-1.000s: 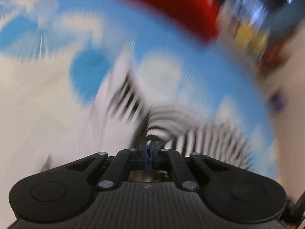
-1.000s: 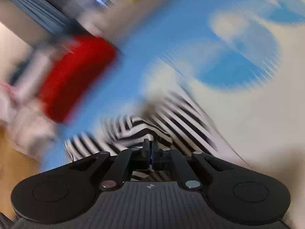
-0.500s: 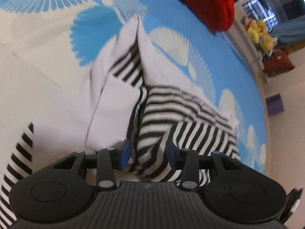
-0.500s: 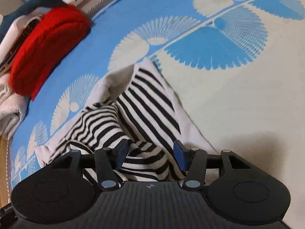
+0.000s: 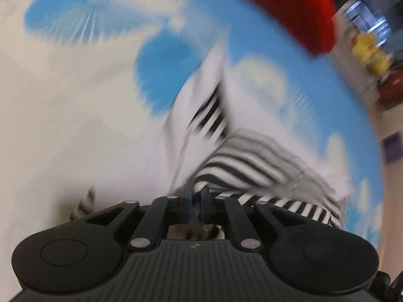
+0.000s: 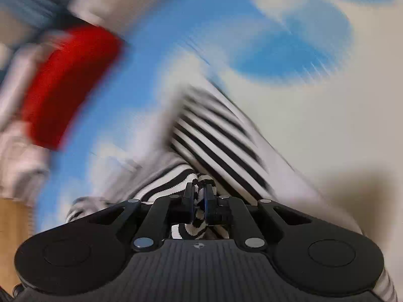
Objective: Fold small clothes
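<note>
Both grippers are angling low over the blue-patterned bedspread (image 5: 314,95), left gripper (image 5: 199,201) and right gripper (image 6: 199,198) each pinching the striped garment (image 6: 216,136).

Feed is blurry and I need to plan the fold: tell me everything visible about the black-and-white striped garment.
The black-and-white striped knit garment lies crumpled on the blue-and-cream patterned sheet, part folded over, showing a plain white side. The right claw is shut on a bunched striped fold; the left claw pinches another edge. Motion blur hides finer detail.

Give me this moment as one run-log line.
left gripper: shut on striped garment | right gripper: shut on striped garment | surface: blue-and-white cloth | red item behind | views motion-blurred
</note>
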Motion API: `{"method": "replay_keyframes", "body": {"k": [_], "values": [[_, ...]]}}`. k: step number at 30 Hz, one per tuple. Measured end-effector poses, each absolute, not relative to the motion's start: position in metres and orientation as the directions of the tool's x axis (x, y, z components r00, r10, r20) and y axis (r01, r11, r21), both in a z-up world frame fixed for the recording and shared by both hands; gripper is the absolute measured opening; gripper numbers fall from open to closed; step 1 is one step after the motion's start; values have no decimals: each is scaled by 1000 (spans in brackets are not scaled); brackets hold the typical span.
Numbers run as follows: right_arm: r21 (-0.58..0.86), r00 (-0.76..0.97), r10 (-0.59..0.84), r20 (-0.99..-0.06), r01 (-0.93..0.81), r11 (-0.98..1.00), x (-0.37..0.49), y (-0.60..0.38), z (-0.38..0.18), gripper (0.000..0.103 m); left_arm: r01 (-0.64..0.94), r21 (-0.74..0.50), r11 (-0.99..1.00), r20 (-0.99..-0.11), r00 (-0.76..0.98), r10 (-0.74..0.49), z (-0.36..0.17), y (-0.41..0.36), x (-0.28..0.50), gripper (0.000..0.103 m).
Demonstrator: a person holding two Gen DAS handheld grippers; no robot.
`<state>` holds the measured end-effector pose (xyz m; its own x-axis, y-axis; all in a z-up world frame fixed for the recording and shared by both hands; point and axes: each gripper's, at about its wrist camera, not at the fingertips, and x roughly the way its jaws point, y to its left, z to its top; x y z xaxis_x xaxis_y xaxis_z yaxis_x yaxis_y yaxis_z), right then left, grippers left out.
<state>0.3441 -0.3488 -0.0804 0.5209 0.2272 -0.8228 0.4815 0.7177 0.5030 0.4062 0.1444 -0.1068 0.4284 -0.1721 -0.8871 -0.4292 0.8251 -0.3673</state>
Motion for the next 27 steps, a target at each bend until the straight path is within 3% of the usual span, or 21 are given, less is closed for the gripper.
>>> {"method": "replay_keyframes", "body": {"k": [1, 3, 5, 9, 11, 14, 16, 17, 24, 27], "values": [[476, 457, 232, -858, 541, 693, 342, -352, -96, 9, -440, -372, 817, -888, 426, -174, -109, 145, 405, 13], [451, 411, 236, -881, 571, 686, 341, -353, -106, 25, -415, -382, 826, -867, 471, -163, -98, 144, 406, 18], [425, 452, 180, -874, 531, 733, 343, -349, -89, 26, -352, -374, 858, -821, 556, -130, -76, 138, 406, 30], [369, 610, 48, -791, 414, 832, 343, -339, -50, 34, -211, -330, 920, -719, 687, -100, -44, 119, 397, 30], [384, 648, 76, -758, 348, 856, 345, -335, -44, 34, -169, -348, 922, -711, 689, -142, -46, 109, 399, 29], [470, 573, 242, -783, 290, 834, 355, -330, -63, 39, -201, -378, 904, -778, 599, -192, -73, 109, 407, 26], [476, 457, 296, -839, 353, 805, 360, -329, -87, 40, -274, -281, 920, -884, 446, -137, -101, 109, 413, 19], [462, 417, 297, -859, 383, 800, 361, -329, -97, 39, -308, -225, 924, -912, 399, -90, -112, 111, 413, 20], [456, 471, 278, -837, 321, 830, 371, -321, -75, 45, -192, -208, 959, -849, 522, -79, -82, 94, 407, 20], [424, 439, 253, -862, 350, 835, 375, -324, -82, 45, -218, -165, 962, -912, 405, -65, -104, 95, 410, 21]]}}
